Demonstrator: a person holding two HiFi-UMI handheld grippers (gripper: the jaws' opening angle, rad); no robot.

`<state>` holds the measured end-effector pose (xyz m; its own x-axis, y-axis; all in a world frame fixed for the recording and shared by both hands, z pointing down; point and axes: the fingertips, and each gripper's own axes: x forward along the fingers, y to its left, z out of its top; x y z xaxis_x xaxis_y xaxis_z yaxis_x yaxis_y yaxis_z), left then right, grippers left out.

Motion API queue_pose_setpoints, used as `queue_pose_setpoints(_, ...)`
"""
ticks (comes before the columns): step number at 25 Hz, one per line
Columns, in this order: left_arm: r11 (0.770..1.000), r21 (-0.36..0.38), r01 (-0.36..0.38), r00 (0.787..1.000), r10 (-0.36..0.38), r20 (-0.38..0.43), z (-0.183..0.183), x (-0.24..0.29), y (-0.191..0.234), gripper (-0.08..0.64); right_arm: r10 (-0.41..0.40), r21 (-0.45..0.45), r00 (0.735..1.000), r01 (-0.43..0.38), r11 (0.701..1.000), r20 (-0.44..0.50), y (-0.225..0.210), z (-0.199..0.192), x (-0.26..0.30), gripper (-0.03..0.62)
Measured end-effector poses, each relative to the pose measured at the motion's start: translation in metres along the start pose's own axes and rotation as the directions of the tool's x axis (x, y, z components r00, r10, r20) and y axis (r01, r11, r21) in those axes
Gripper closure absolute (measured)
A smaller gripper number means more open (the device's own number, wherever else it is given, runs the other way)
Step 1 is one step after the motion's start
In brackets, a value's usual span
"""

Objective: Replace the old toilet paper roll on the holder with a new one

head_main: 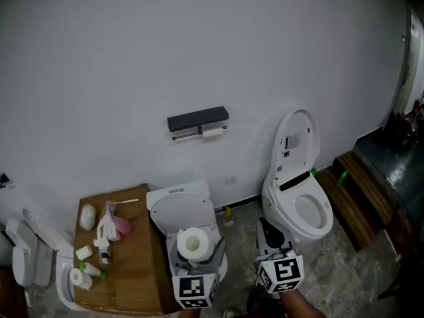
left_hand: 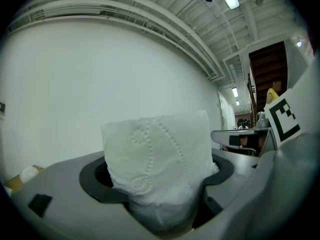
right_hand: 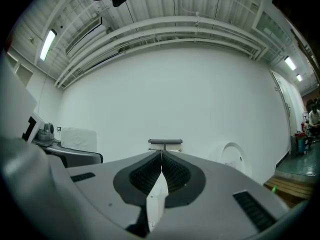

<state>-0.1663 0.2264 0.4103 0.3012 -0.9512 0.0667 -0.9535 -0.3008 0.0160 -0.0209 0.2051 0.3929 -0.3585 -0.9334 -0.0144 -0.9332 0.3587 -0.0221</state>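
Observation:
A black wall holder (head_main: 197,120) carries a small, nearly used-up old roll (head_main: 212,132) on its bar. A full white new roll (head_main: 193,243) stands upright between the jaws of my left gripper (head_main: 194,247), low in the head view and well short of the wall. In the left gripper view the new roll (left_hand: 157,156) fills the gap and both pads press on it. My right gripper (head_main: 267,233) is shut with nothing in it, beside the left one. In the right gripper view the closed jaws of the right gripper (right_hand: 161,171) point level at the holder (right_hand: 165,142).
A white toilet (head_main: 299,204) with its lid raised stands at the right, below the holder. Another toilet seat (head_main: 180,207) lies under my left gripper. A cardboard box (head_main: 136,257) at the left bears small rolls and bottles. Wooden steps (head_main: 361,191) are at the far right.

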Motion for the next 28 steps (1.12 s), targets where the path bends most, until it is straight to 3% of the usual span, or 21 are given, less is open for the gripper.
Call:
queue_pose_setpoints(4,1.000,0.004,-0.022,1.000,0.022,0.022,0.001,0.036,-0.002,0.101,0.021,-0.007,1.000,-0.022,1.000,-0.004,-0.022,-0.004,0.029,0.574)
queue_pose_setpoints(15,0.997,-0.021,-0.068,0.996,0.066,-0.067,-0.006,0.158,-0.034,0.101,0.094,-0.020,0.995,-0.095,0.995,-0.044,-0.115,-0.010,0.114,0.574)
queue_pose_setpoints(28,0.984,0.010,-0.180,0.983,0.180,-0.033,0.005,0.257,-0.049,0.101,0.186,-0.011,0.982,-0.186,0.982,-0.037,-0.195,-0.008,0.184,0.574)
